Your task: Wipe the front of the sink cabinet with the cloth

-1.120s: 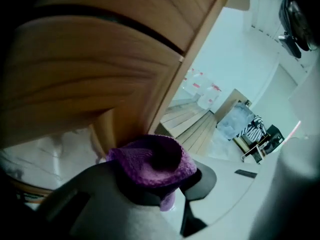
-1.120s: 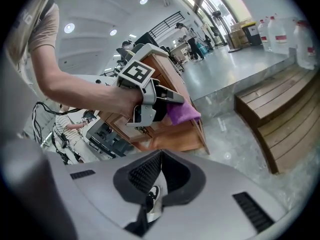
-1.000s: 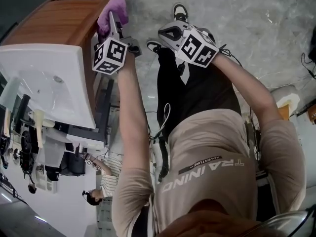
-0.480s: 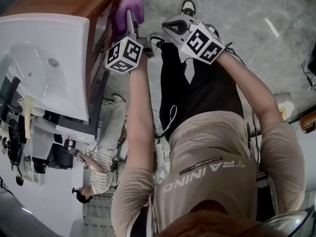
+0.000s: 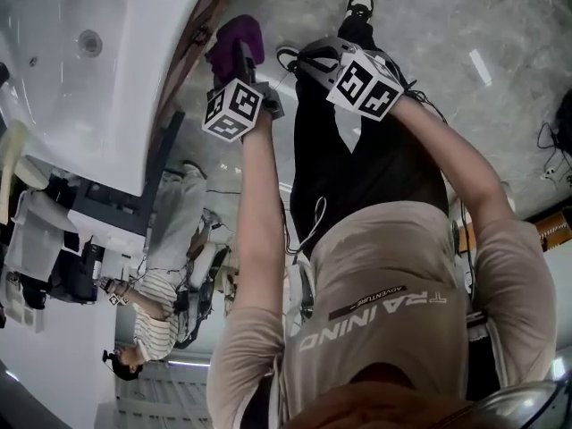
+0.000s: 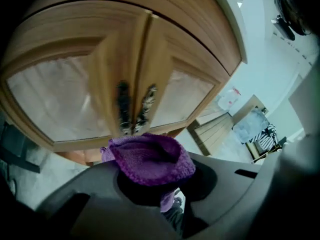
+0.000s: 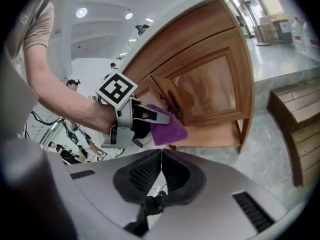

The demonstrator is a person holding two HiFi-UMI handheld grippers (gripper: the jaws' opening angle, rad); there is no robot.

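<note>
A purple cloth point(image 5: 234, 41) is bunched in my left gripper point(image 5: 241, 59), which is shut on it. The wooden sink cabinet point(image 6: 150, 49) has two glazed doors with dark handles point(image 6: 133, 105) at the centre seam. In the left gripper view the cloth point(image 6: 151, 155) sits just below those handles; I cannot tell whether it touches the wood. The right gripper view shows the cloth point(image 7: 168, 127) and the left gripper point(image 7: 150, 113) held at the door front point(image 7: 205, 86). My right gripper point(image 5: 308, 58) hangs beside the left one, shut and empty, its jaws point(image 7: 161, 159) pressed together.
A white basin point(image 5: 80, 70) tops the cabinet. A low wooden bench point(image 7: 299, 126) stands on the marble floor point(image 5: 429, 25) right of the cabinet. The person's shoes point(image 5: 359, 2) are near the cabinet base. A bystander in a striped shirt point(image 5: 147, 295) stands at the left.
The head view has swung, so the basin and cabinet slid up and left. The left gripper with the cloth has shifted along the cabinet front. The right gripper stays shut beside it.
</note>
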